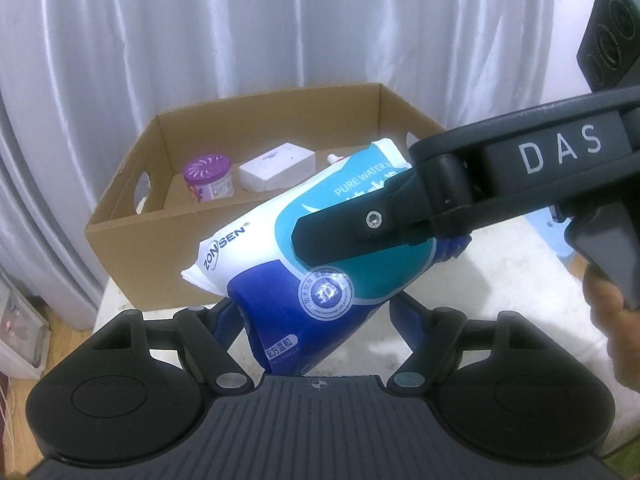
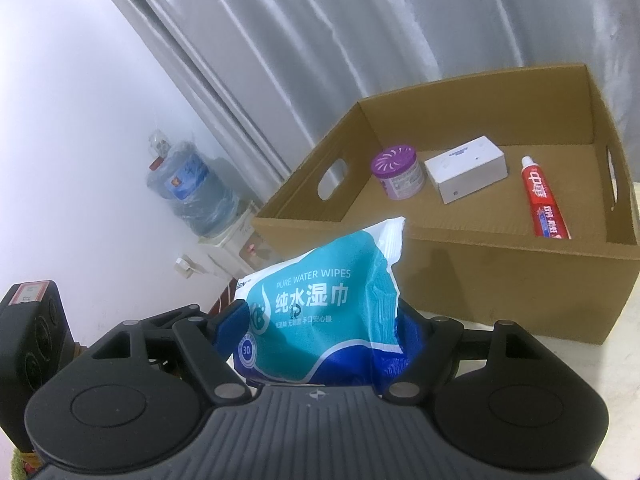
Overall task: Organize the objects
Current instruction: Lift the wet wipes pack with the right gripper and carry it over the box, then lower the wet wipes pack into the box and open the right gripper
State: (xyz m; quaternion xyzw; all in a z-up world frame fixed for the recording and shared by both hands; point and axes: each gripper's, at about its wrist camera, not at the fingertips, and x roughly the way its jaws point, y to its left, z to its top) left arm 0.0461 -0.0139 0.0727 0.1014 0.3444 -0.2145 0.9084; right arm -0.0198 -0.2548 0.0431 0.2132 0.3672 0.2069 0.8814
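Note:
A blue and white pack of wet wipes [image 1: 280, 256] is held above the white table, in front of an open cardboard box [image 1: 132, 240]. My right gripper [image 1: 352, 236] comes in from the right and is shut on the pack's upper part. My left gripper [image 1: 316, 320] has its blue fingers [image 1: 228, 320] on both sides of the pack's lower end. In the right wrist view the pack [image 2: 320, 308] sits between the right gripper's [image 2: 324, 336] fingers, with the box [image 2: 480, 268] beyond. In the box lie a purple-lidded jar [image 2: 396, 174], a white box [image 2: 466, 174] and a red toothpaste tube [image 2: 544, 200].
White curtains [image 1: 280, 28] hang behind the box. A water dispenser with a blue bottle [image 2: 192, 192] stands by the wall at the left. The white table [image 1: 500, 300] extends to the right of the box. A white container [image 1: 20, 332] sits on the floor at the left.

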